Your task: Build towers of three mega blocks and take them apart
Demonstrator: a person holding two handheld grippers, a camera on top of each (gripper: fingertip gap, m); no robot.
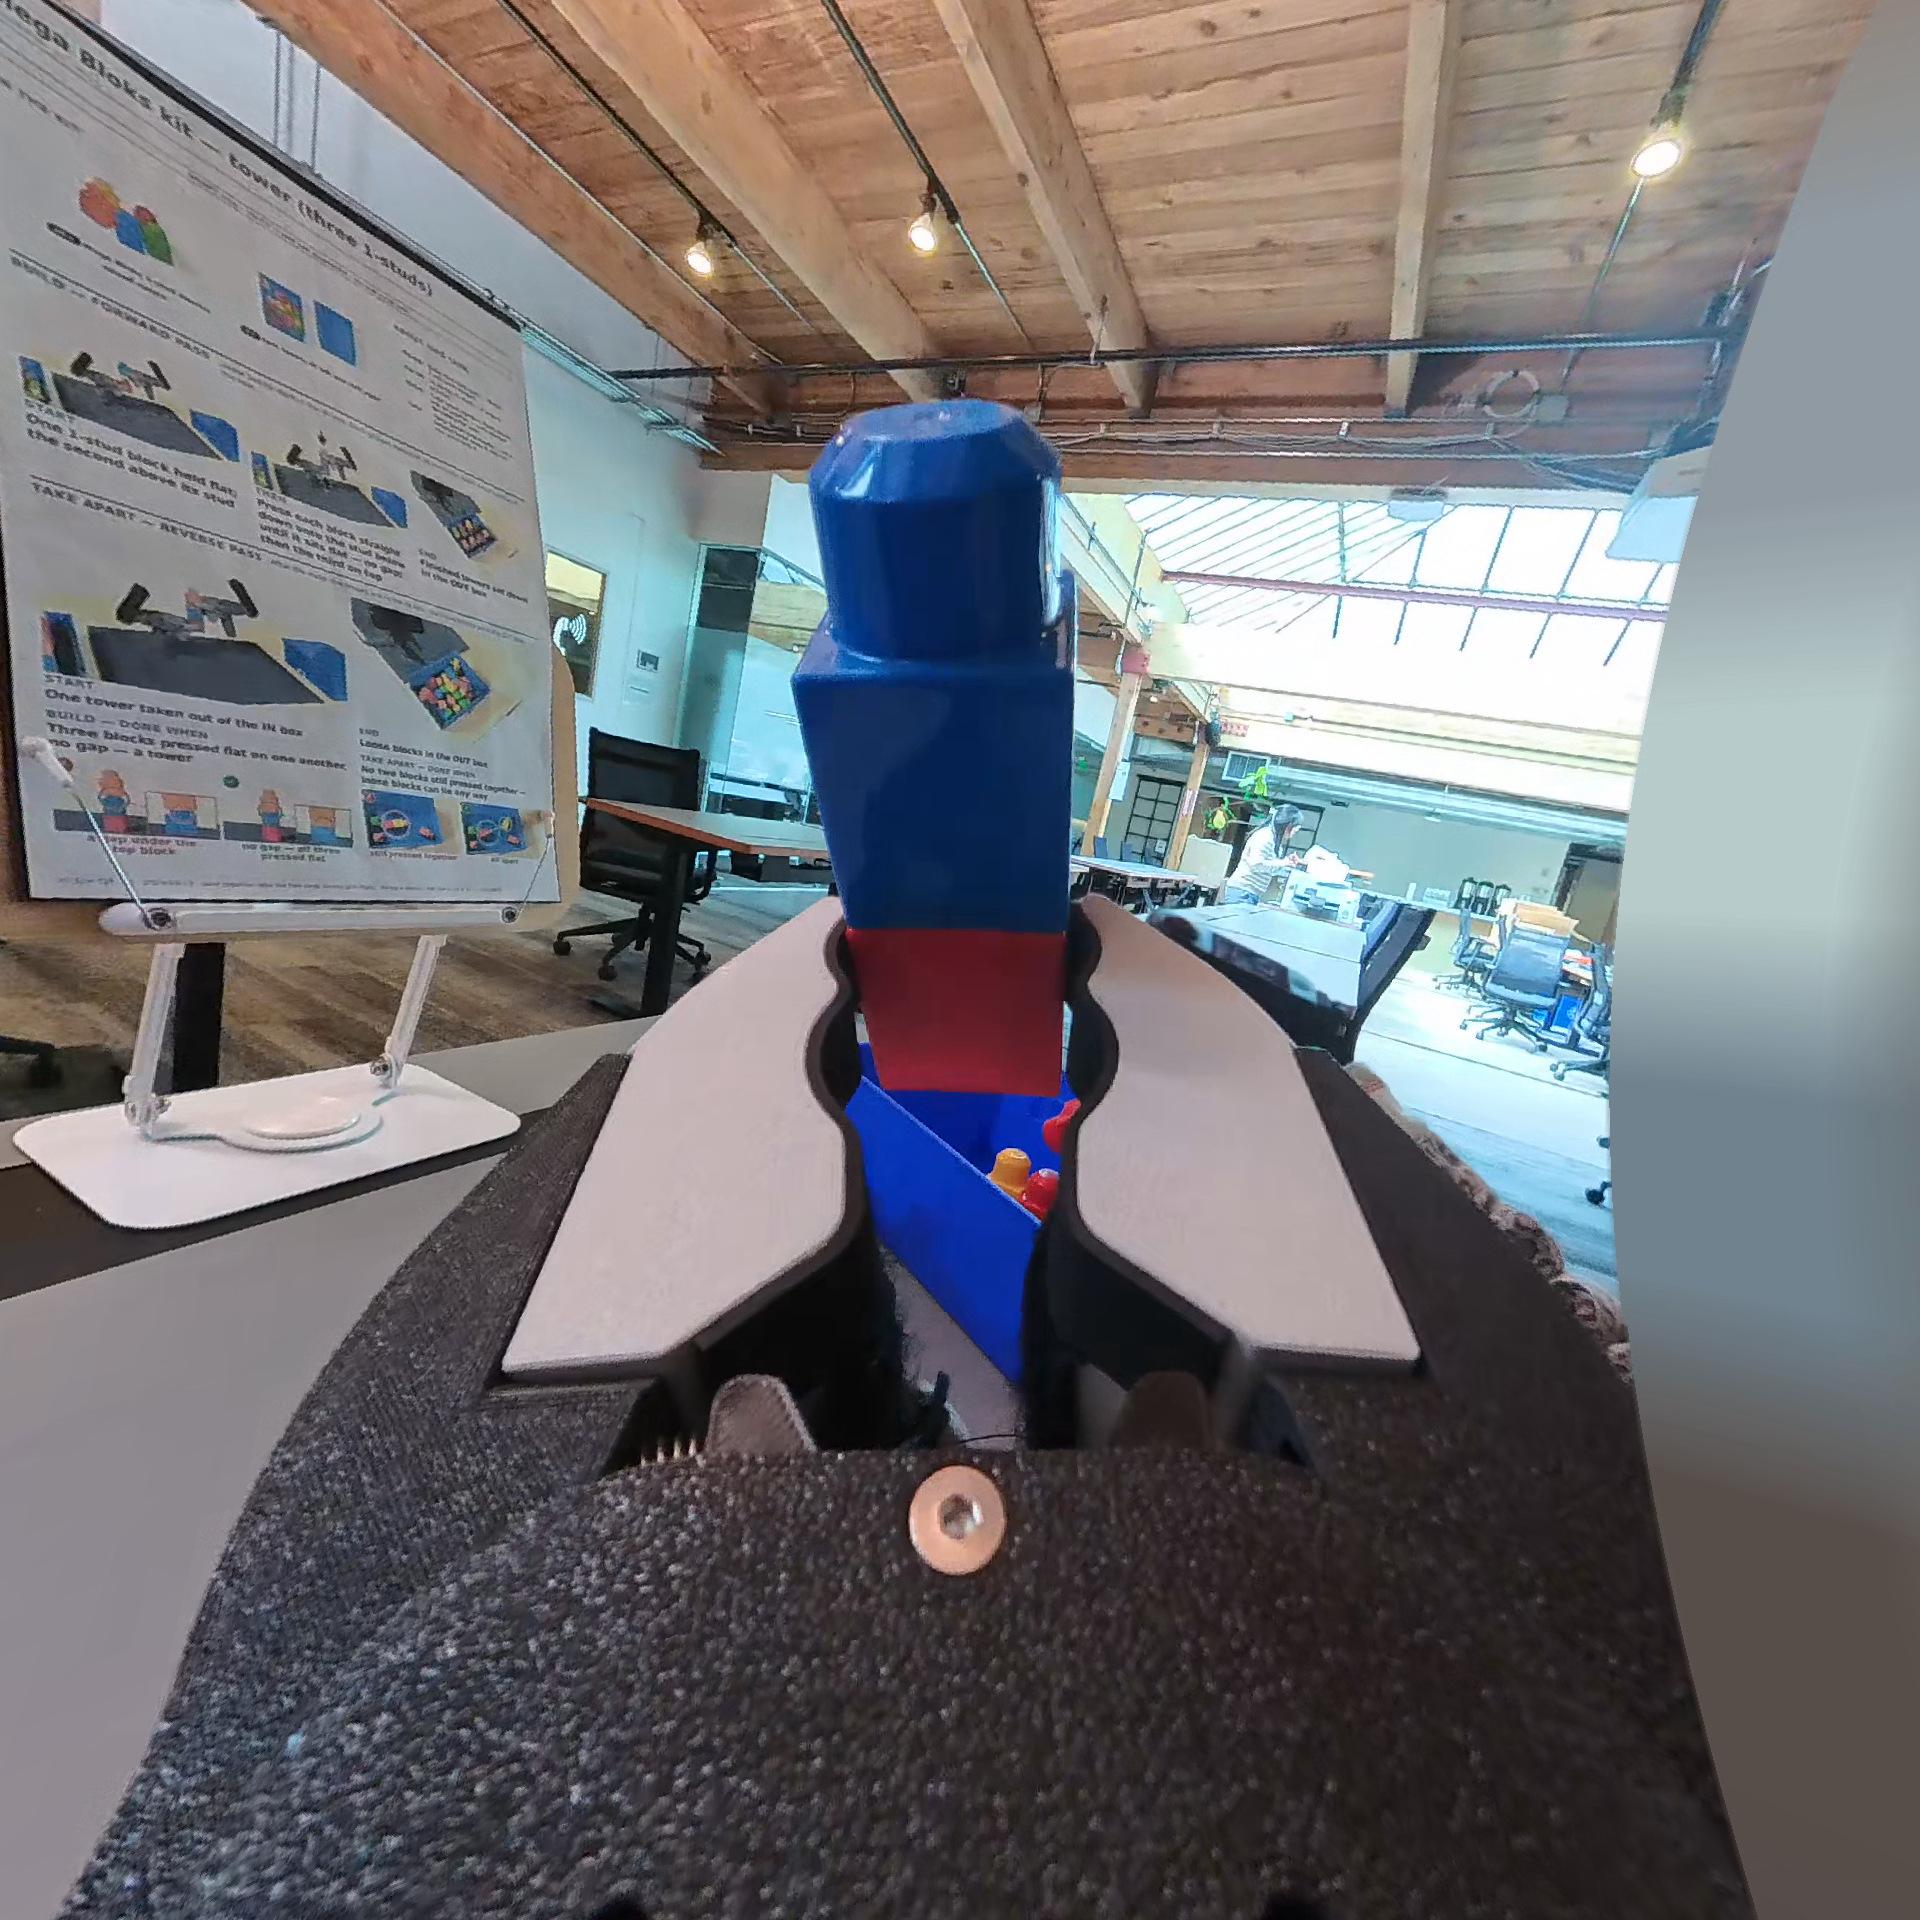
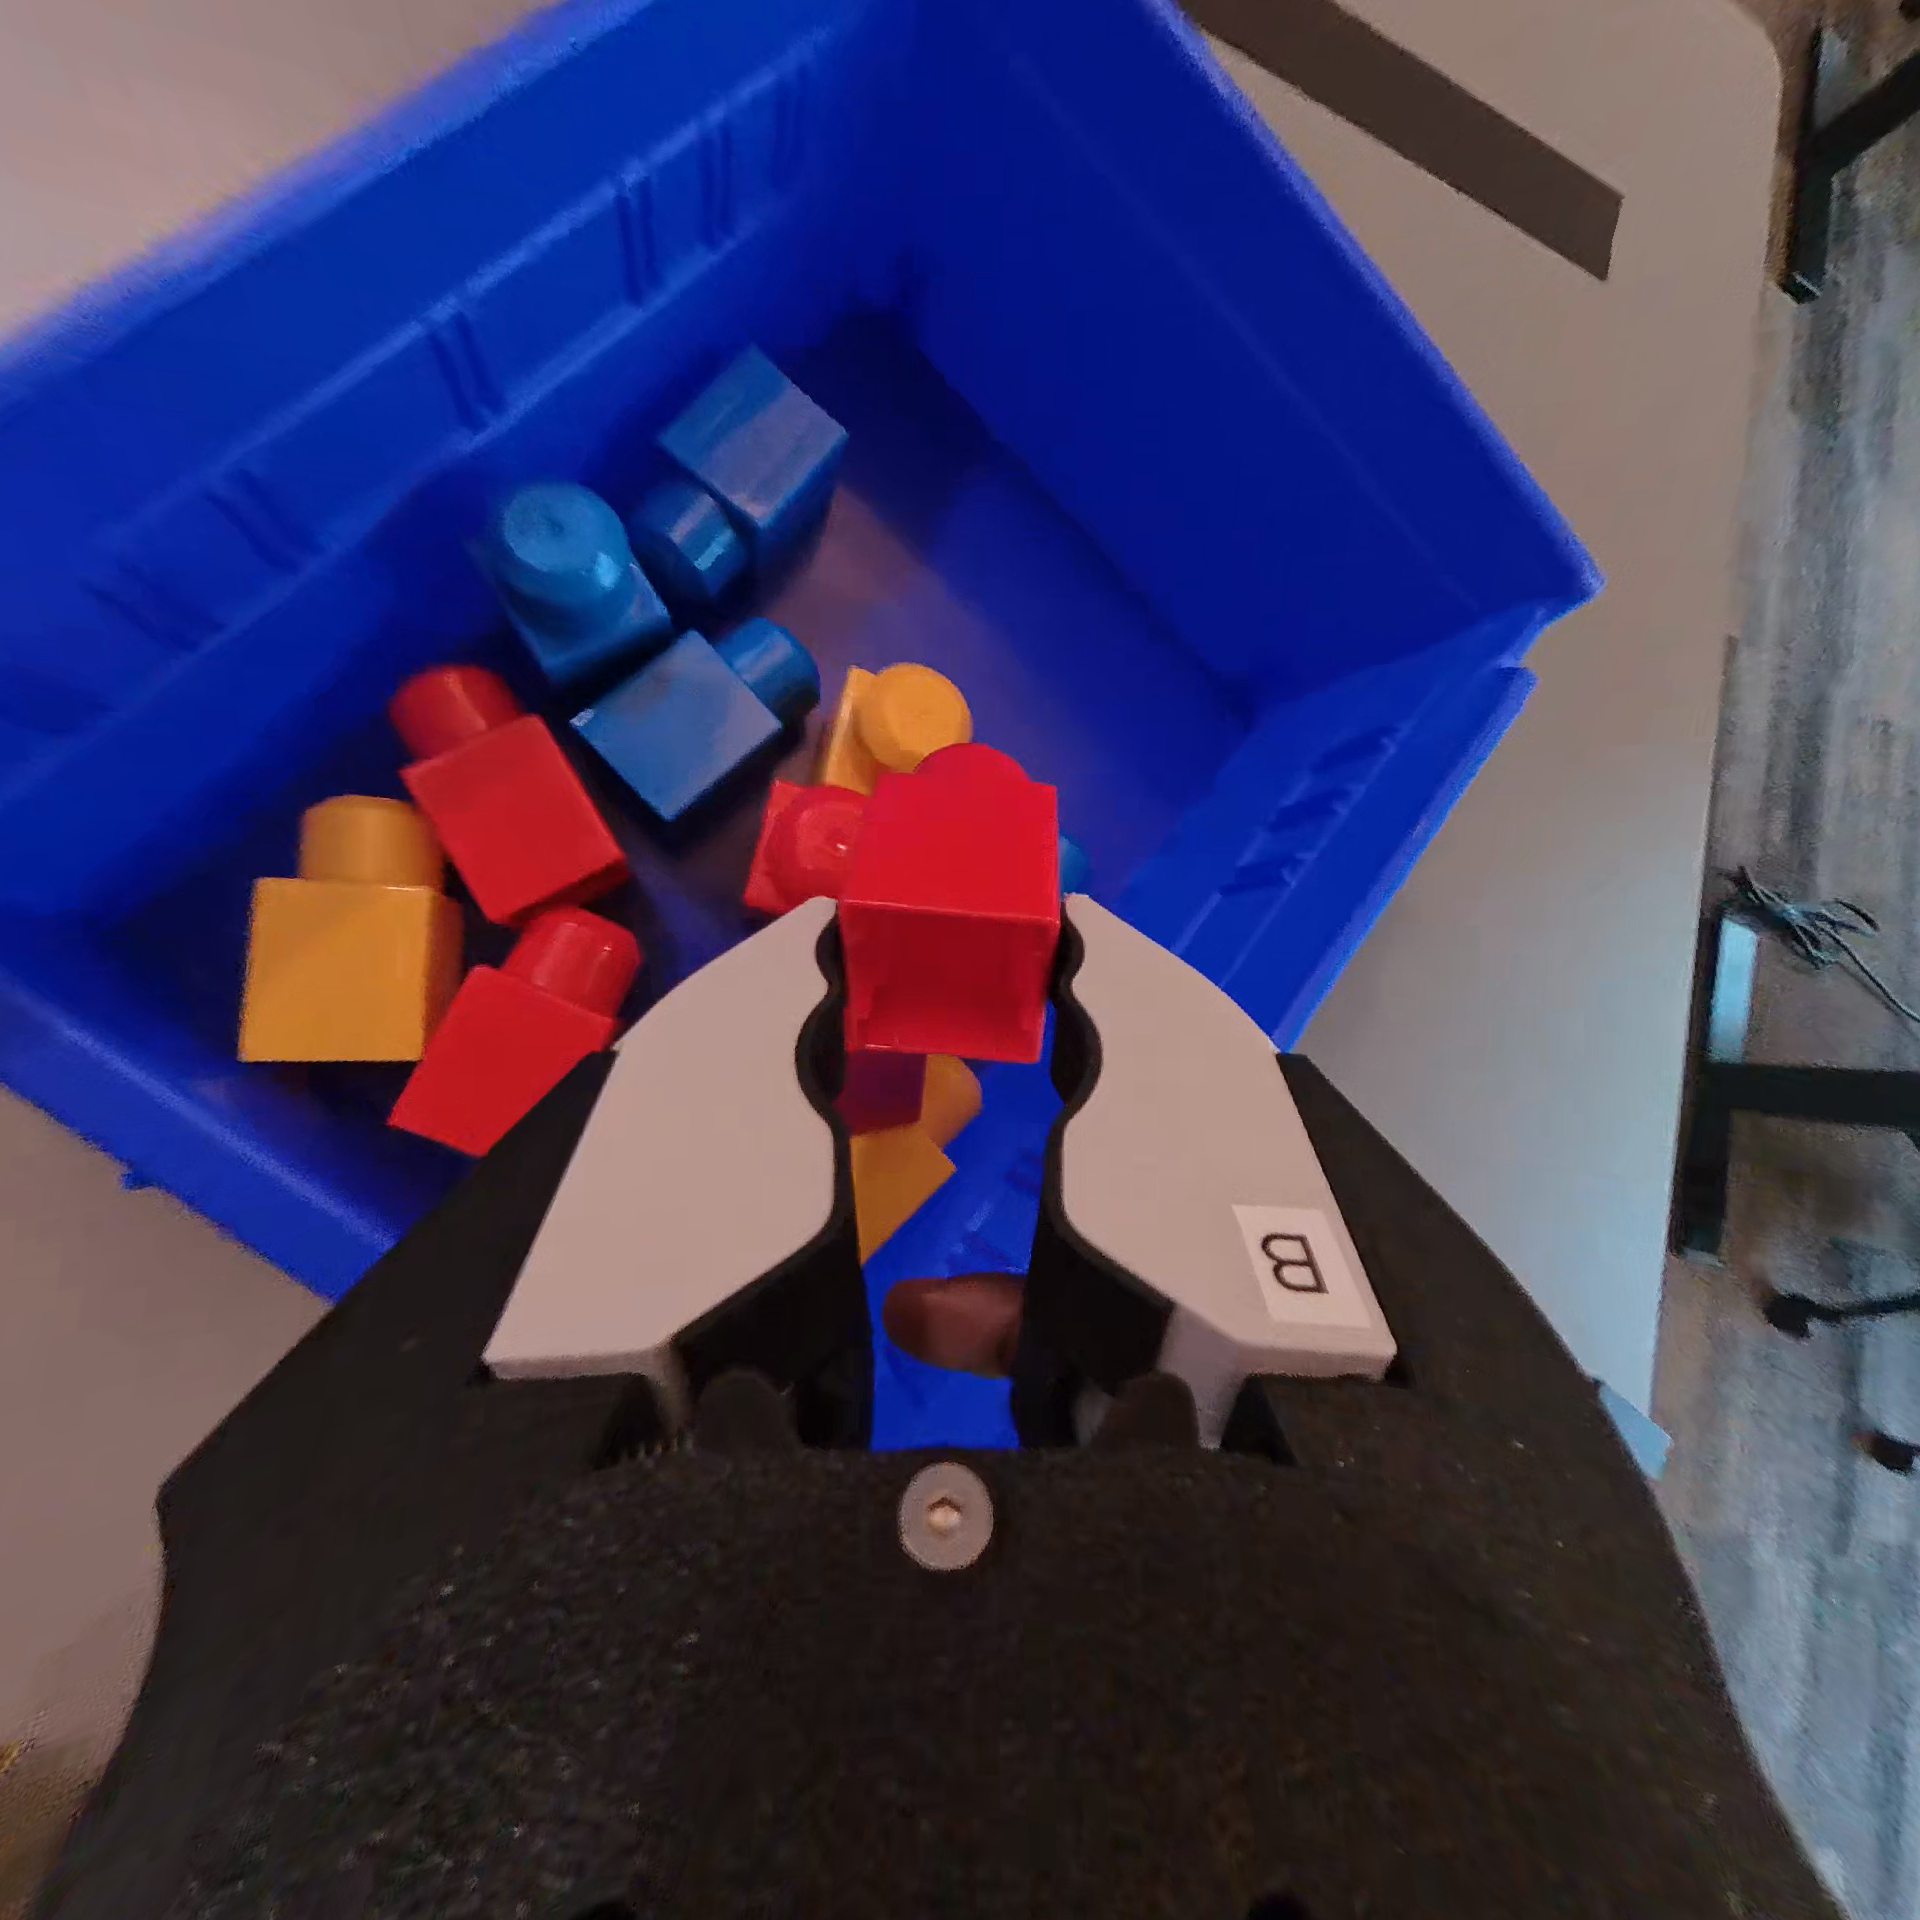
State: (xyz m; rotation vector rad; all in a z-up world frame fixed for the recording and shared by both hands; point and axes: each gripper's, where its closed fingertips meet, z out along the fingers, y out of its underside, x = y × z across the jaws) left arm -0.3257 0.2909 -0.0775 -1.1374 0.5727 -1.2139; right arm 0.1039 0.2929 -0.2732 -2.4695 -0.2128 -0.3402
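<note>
Left gripper (image 1: 956, 997) clamped red block (image 1: 961, 1008), glossy blue block (image 1: 935, 748) stacked above. Right gripper (image 2: 948, 977) gripped hollow red block (image 2: 951, 914) over blue bin (image 2: 1299, 582).

Instruction sheet (image 1: 260, 499) on white stand (image 1: 270, 1122) at my left | black office chair (image 1: 634, 831) by wood-topped table (image 1: 717, 826) beyond | person (image 1: 1262, 852) far off | ceiling spotlights (image 1: 923, 234) on wooden beams
</note>
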